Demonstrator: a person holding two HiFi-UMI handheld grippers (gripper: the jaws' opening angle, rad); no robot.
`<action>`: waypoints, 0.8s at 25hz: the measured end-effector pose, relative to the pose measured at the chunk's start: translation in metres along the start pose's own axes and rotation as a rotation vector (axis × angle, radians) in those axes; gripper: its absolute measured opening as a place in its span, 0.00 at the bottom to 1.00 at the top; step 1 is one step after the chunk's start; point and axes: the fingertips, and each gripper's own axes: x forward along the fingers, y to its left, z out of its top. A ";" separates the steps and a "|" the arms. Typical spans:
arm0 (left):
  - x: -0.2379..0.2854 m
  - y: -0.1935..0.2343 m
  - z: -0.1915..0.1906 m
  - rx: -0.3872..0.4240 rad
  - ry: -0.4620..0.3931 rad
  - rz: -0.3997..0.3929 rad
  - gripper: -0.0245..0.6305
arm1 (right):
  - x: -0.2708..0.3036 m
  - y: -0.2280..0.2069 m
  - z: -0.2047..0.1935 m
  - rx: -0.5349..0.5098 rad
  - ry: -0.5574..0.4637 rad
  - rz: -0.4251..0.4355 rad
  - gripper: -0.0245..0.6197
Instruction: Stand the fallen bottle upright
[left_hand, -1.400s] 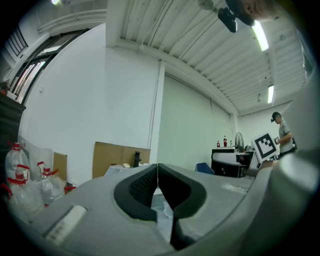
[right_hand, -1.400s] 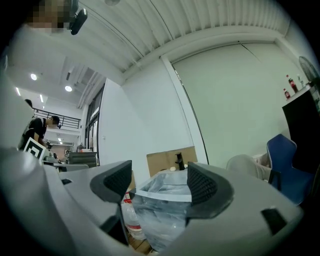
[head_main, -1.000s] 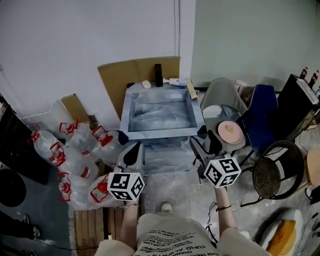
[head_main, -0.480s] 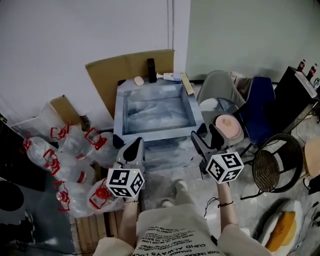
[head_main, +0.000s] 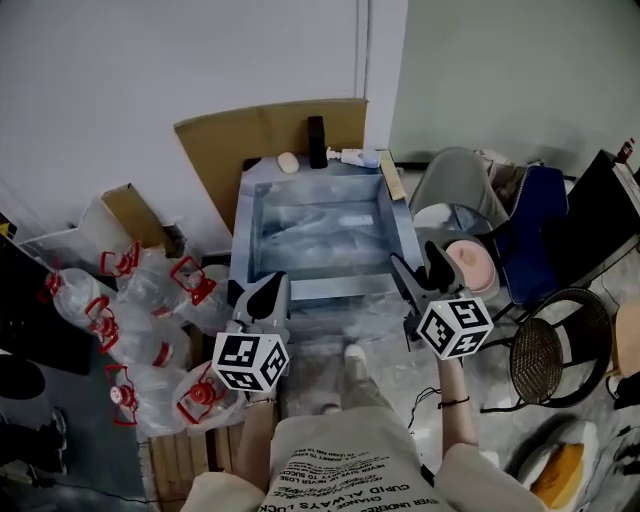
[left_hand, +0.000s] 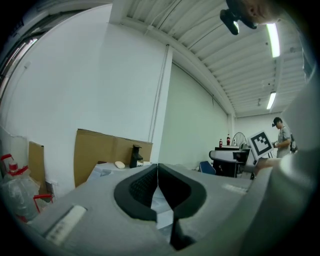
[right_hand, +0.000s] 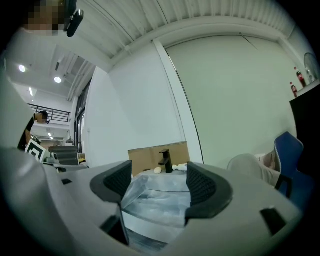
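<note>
The left claw (head_main: 266, 292) was held with its jaws pressed together, nothing between them. The right claw (head_main: 417, 262) was held spread and empty, presumably so that a grasp could be made. The bottle (head_main: 357, 157) was seen lying on its side well ahead of both claws, on the far rim of the sink (head_main: 318, 291), just right of the tap (head_main: 317, 141). Both claws were held short of the sink's near edge, so a reach across the basin was judged necessary.
</note>
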 end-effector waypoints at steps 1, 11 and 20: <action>0.007 0.003 0.001 0.000 0.001 0.004 0.07 | 0.009 -0.003 0.003 0.002 0.000 0.007 0.55; 0.089 0.022 0.017 -0.014 0.000 0.037 0.07 | 0.098 -0.039 0.017 -0.050 0.063 0.095 0.55; 0.148 0.043 0.023 -0.020 0.009 0.087 0.07 | 0.174 -0.072 0.019 -0.102 0.126 0.163 0.55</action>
